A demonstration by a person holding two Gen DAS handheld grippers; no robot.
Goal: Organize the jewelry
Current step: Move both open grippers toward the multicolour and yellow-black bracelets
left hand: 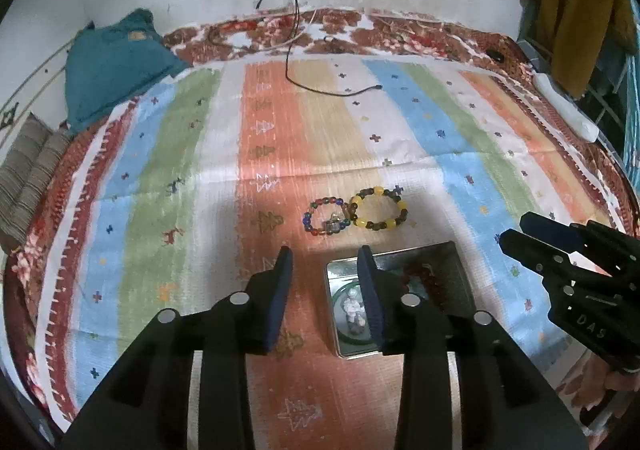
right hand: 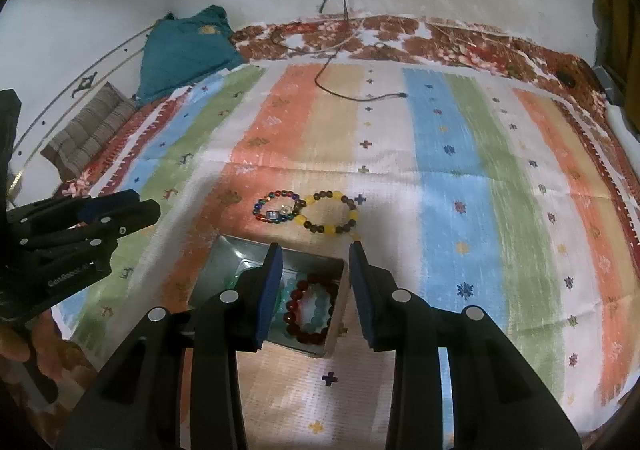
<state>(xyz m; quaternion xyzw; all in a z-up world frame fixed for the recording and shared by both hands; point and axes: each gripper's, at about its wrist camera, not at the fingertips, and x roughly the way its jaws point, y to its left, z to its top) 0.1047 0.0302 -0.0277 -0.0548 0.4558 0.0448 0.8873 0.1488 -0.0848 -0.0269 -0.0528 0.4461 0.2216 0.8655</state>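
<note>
Jewelry is partly sorted: a dark red beaded bracelet point(right hand: 310, 310) lies in the open rectangular metal tin point(right hand: 335, 334). 2 remain on the striped cloth point(right hand: 452, 186), the multicoloured glass-bead bracelet point(right hand: 277, 207) touching the yellow-and-brown beaded bracelet point(right hand: 330, 211). The left gripper point(left hand: 325, 262) and right gripper point(right hand: 316, 256) both gape empty.

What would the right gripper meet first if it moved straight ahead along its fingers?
Probably the yellow and dark bead bracelet on the striped cloth. The right gripper, open and empty, points just beyond the metal tin. Depth is unclear, so it might touch the cloth first.
</note>
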